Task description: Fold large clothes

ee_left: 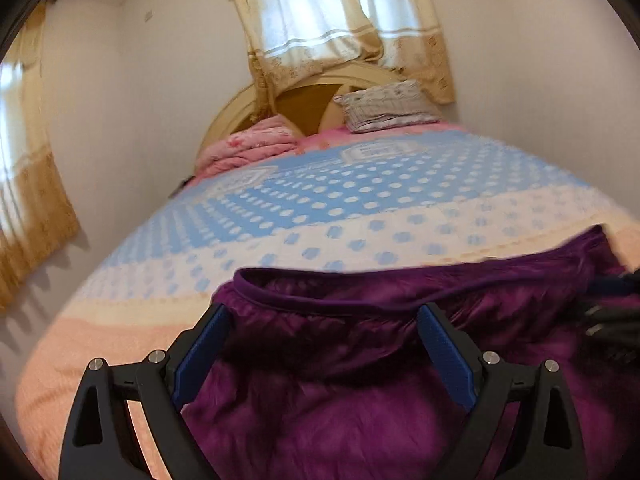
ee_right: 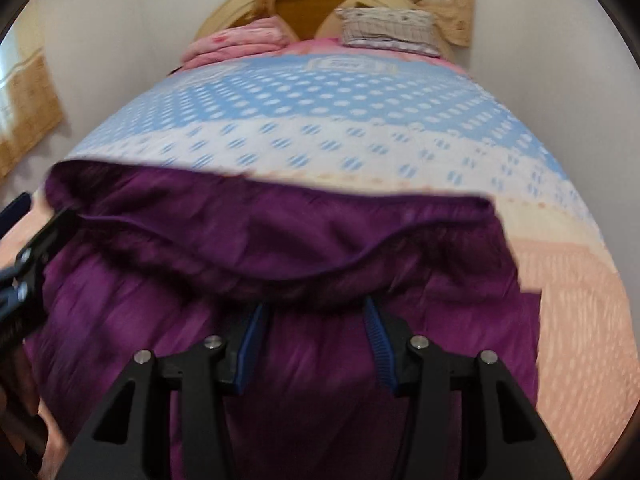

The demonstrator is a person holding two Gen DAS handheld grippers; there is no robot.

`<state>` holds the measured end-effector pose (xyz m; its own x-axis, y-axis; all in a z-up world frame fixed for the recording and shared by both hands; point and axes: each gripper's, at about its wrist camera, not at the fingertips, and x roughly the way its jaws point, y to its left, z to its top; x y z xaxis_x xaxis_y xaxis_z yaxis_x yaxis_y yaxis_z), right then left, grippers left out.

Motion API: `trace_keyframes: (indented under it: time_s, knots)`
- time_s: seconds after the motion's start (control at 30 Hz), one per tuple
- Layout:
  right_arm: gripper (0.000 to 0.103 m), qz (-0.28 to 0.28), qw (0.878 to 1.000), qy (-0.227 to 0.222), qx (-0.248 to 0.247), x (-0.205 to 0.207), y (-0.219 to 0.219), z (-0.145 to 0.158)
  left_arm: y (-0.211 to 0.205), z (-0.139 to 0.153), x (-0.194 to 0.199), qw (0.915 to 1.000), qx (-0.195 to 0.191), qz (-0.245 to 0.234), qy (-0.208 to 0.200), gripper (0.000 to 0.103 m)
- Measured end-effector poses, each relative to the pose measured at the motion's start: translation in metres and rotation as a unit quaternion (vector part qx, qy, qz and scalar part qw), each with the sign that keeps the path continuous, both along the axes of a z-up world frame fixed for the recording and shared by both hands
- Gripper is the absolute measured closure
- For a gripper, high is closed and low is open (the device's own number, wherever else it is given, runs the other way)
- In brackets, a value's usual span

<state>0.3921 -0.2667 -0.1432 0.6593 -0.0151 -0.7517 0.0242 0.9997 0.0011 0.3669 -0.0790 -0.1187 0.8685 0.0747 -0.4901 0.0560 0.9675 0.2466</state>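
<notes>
The left gripper [ee_left: 324, 344] stands wide apart over the purple garment [ee_left: 360, 380], gripping nothing. That garment lies spread on the near end of the bed [ee_left: 320, 200]. The right gripper [ee_right: 314, 336] is parted too, its blue pads [ee_right: 378, 332] straddling fabric. Beyond lie a pink blanket [ee_right: 240, 40] and pillow [ee_right: 388, 30], with curtains [ee_left: 328, 24] behind.

We see our right tool [ee_right: 314, 312] with its fingers apart over the purple garment [ee_right: 280, 240], which lies on the bed [ee_right: 580, 300]. Our left tool [ee_right: 28, 256] is at the garment's left edge.
</notes>
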Motion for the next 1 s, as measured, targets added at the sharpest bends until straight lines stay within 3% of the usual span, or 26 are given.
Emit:
trace_keyframes:
  time_s: [0.07,0.13,0.27,0.5,1.0]
  knots:
    - [0.047,-0.021,1.000,-0.006,0.004,0.012,-0.011,-0.008,0.005,-0.014,0.021,0.9995,0.006,0.028,0.016,0.008]
    - [0.045,-0.032,0.999,0.001,-0.002,0.017,-0.016,-0.020,0.013,-0.035,0.046,0.9968,-0.002,0.057,0.056,0.008]
    - [0.034,-0.047,0.999,-0.010,0.009,0.010,-0.025,-0.041,0.018,-0.061,0.063,0.9914,-0.038,0.048,0.116,0.007]
    - [0.032,-0.052,0.998,-0.012,0.013,0.011,-0.026,-0.044,0.026,-0.072,0.075,0.9859,-0.071,0.058,0.141,0.001]
    - [0.028,-0.051,0.998,0.009,-0.017,0.021,-0.021,-0.052,0.032,-0.077,0.067,0.9828,-0.080,0.058,0.156,0.001]
